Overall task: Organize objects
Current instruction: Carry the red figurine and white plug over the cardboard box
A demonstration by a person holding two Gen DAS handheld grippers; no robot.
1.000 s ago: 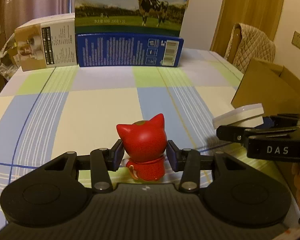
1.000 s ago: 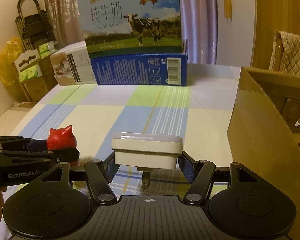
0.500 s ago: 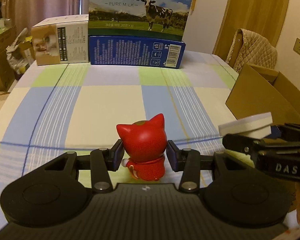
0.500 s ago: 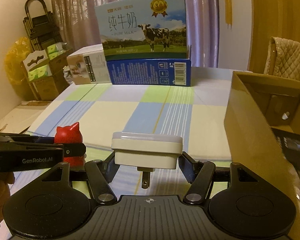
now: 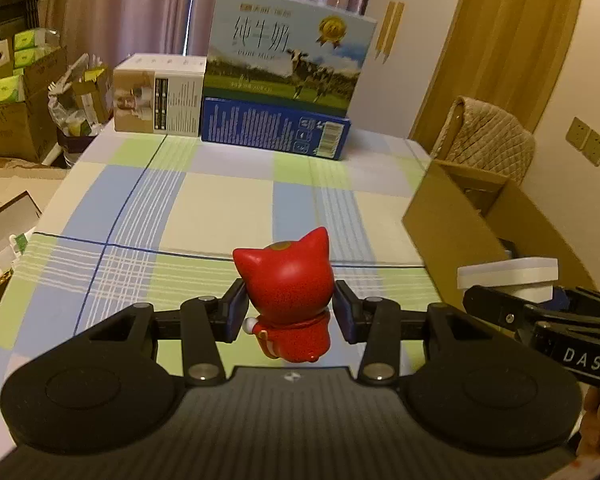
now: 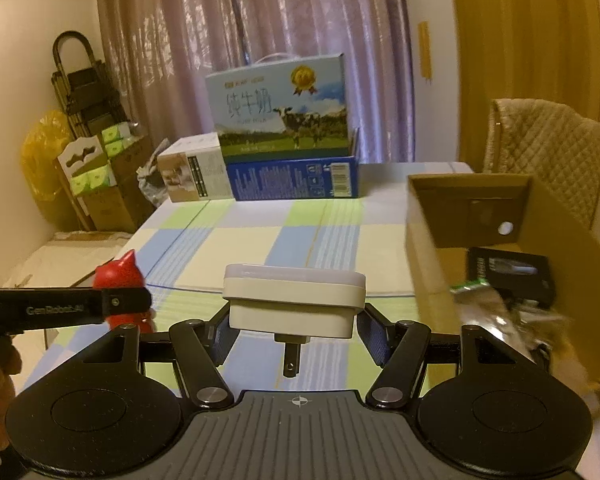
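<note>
Left wrist view: the left gripper (image 5: 288,312) is clamped on a red cat figurine (image 5: 286,296) at frame centre, carried above the checked tablecloth (image 5: 180,208); the open cardboard box (image 5: 472,216) at right awaits it. A second ago the camera sat lower and the box farther right.

Right wrist view: the right gripper (image 6: 294,330) is clamped on a white plug adapter (image 6: 294,300) (prongs down), beside the box (image 6: 432,248), which already holds a black item (image 6: 512,272). Both deliveries remain, and the box now looms closer than before.
</note>
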